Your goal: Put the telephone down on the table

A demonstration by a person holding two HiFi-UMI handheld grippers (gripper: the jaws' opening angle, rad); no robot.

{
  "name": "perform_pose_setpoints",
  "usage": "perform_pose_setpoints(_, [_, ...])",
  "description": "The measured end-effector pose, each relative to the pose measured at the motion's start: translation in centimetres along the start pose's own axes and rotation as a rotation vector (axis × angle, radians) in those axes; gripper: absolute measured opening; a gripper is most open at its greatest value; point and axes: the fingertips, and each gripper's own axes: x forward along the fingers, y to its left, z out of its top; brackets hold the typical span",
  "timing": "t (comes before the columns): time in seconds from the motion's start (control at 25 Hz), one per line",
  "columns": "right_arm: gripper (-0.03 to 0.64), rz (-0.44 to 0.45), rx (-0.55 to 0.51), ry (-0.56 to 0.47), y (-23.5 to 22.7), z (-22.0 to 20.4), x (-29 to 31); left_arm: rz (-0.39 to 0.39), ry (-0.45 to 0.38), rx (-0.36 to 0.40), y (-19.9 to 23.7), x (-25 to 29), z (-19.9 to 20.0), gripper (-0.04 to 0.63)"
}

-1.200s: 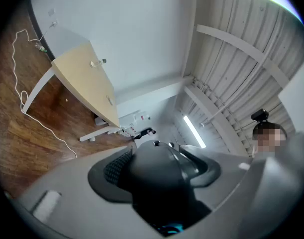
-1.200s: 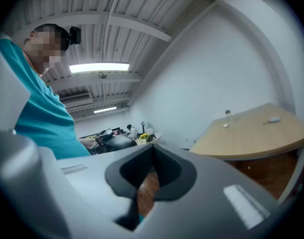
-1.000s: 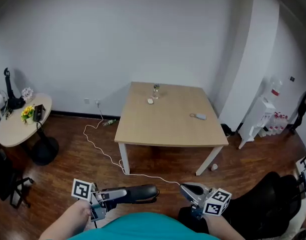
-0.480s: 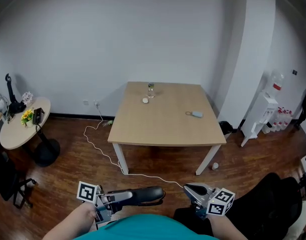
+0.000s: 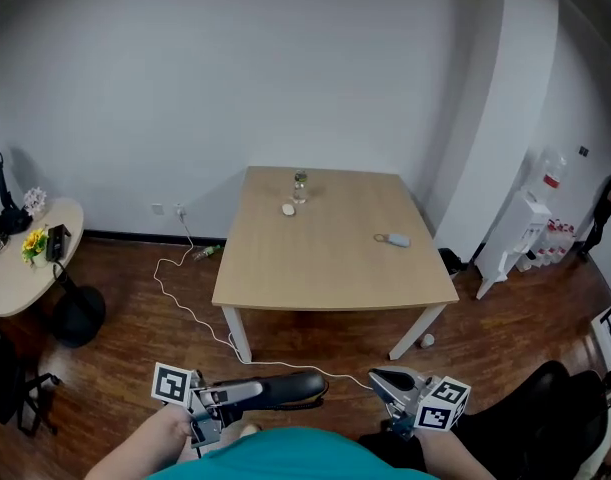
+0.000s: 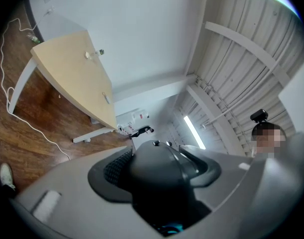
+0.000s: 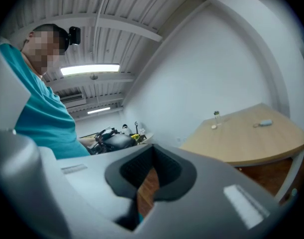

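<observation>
the view has drifted since the earlier frames: in the head view the worktop (image 5: 330, 268) now sits a little lower and more central, and the round side table (image 5: 15, 278) at the left has slid toward the picture's edge. in the left gripper view the worktop has moved up and to the left, and a white shoe (image 6: 3, 176) has come into sight on the wooden floor (image 5: 135, 338). both tools keep their places low in the head view, close to the person's body.

the left tool (image 5: 247, 392) is clamped on the telephone (image 5: 280, 389), a black rounded handset that fills the space between its jaws and lies roughly level, held above the floor and well apart from the worktop. the right tool (image 5: 390, 380) carries nothing; its jaws are drawn together with only a thin slit through which the floor shows.

on the worktop a small clear bottle (image 5: 300, 185) stands upright near the far edge, its contents too small to tell, with a small white thing (image 5: 288, 209) just beside it and a pale blue thing (image 5: 397, 239) further right. yellow flowers (image 5: 31, 245) sit on the round side table.
</observation>
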Motion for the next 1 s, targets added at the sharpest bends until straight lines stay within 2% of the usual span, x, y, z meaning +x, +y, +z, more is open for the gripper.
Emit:
perform_pose_setpoints(0.36, [0.002,-0.082,0.029,-0.060,-3.9,5.0,10.3,0.014,0.091,0.007,4.1,-4.2,12.7,0.305])
perform_pose_setpoints(0.64, [0.002,-0.129,0.053,-0.045,-8.7,6.5,13.0,-0.005,0.099,-0.027,6.7,-2.1,18.4,0.305])
perform_pose_setpoints(0.84, [0.002,-0.100,0.048,-0.035,-14.2,7.4,13.3,0.011,0.066,-0.020,8.6,1.4,21.3,0.305])
perform_pose_setpoints(1.0, [0.002,-0.028,0.008,-0.010,-19.7,9.1,13.9,0.042,-0.002,0.001,9.8,5.2,24.3,0.305])
